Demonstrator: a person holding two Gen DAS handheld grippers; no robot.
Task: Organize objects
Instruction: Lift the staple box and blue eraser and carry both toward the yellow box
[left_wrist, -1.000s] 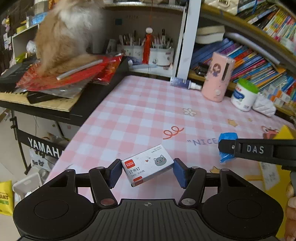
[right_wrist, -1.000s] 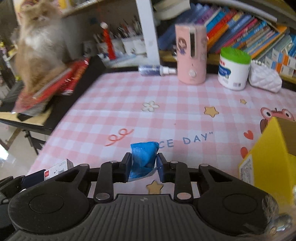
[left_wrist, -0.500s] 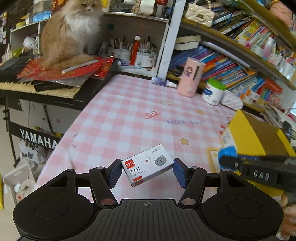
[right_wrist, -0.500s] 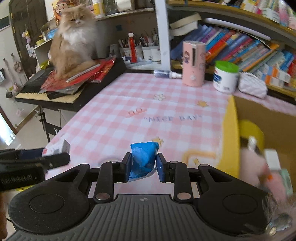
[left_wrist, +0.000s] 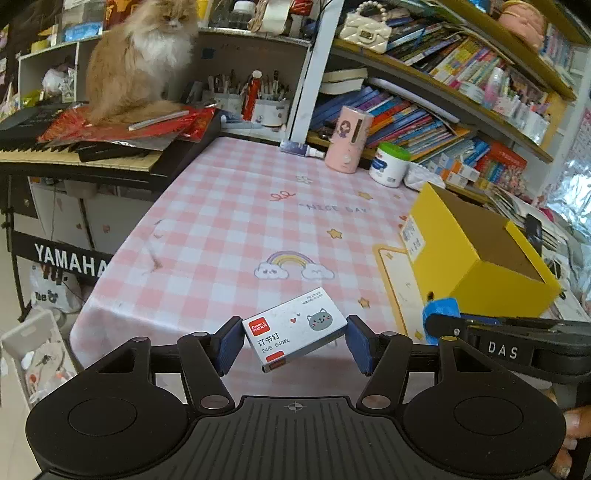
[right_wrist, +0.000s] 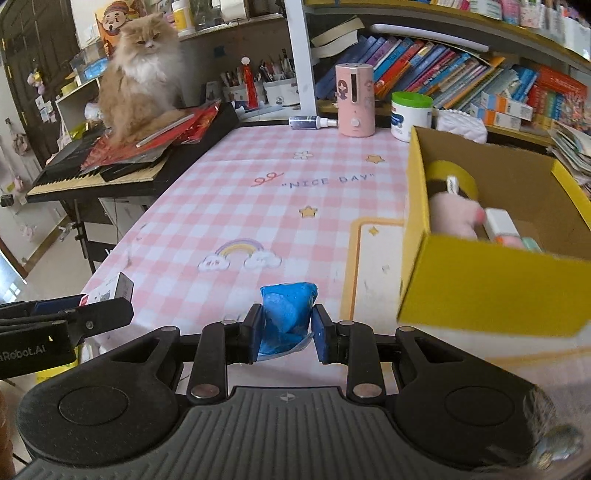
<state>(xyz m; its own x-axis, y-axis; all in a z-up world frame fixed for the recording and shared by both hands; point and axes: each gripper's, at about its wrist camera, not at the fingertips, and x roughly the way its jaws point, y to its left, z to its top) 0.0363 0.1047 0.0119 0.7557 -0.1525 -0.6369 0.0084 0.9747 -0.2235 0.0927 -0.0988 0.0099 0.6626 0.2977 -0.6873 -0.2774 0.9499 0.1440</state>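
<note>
Blue crumpled packet (right_wrist: 289, 314) is clamped in the right gripper (right_wrist: 288, 334) beside the yellow box (right_wrist: 491, 291); the staple box (left_wrist: 294, 328) is held crosswise in the left gripper (left_wrist: 294, 341). The packet's label is unreadable.

A fluffy cat (right_wrist: 142, 70) sits on the keyboard (right_wrist: 92, 173) beside bookshelves (right_wrist: 461, 77).

Left gripper (left_wrist: 294, 342) points forward and down, pads clamped on a staple box (left_wrist: 294, 329); right gripper (right_wrist: 287, 330), beside it to its right, pinches a blue packet (right_wrist: 288, 314).
</note>
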